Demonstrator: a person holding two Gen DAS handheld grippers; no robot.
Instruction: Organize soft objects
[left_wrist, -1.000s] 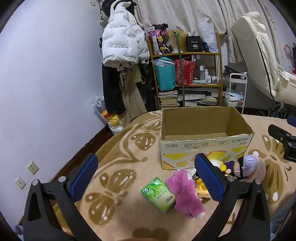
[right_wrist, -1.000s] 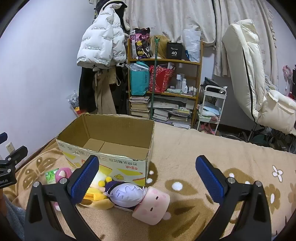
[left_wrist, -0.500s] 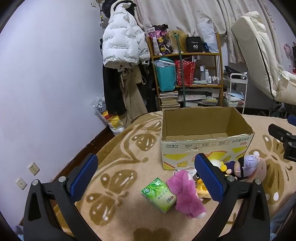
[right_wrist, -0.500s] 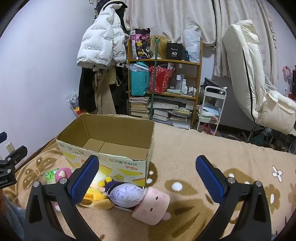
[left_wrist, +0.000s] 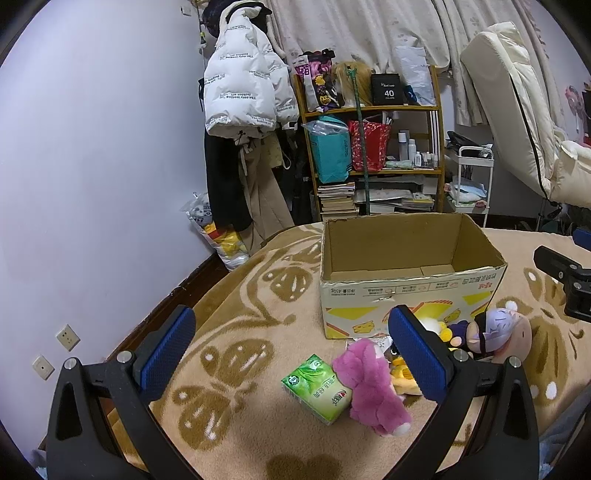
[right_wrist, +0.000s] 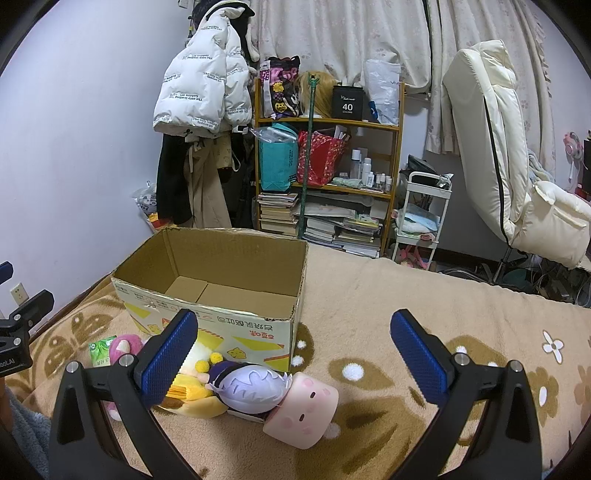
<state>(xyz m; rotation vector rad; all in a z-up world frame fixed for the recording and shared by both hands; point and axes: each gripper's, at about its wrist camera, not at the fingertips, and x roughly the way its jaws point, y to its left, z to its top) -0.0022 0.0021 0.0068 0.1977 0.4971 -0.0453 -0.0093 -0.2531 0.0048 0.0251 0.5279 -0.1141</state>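
My left gripper (left_wrist: 291, 354) and right gripper (right_wrist: 293, 356) both gape, holding nothing — bare blanket (right_wrist: 461, 306) lies rightward. The purple-haired doll (right_wrist: 255, 387) lies lengthwise along the cardboard box (right_wrist: 221, 280) front, just beside it.

We note a tan blanket (left_wrist: 258, 332) with brown butterfly motifs, a brown cardboard box (left_wrist: 406, 295) printed yellow, a pink plush (left_wrist: 369, 384), a green tissue pack (left_wrist: 317, 387).

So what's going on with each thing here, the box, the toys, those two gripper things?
cardboard box: open, upright, empty.
pink plush: lying on blanket, outside box.
green tissue pack: on blanket, against the pink plush.
purple-haired doll: lying before box.
left gripper: open, holding nothing.
right gripper: open, holding nothing.
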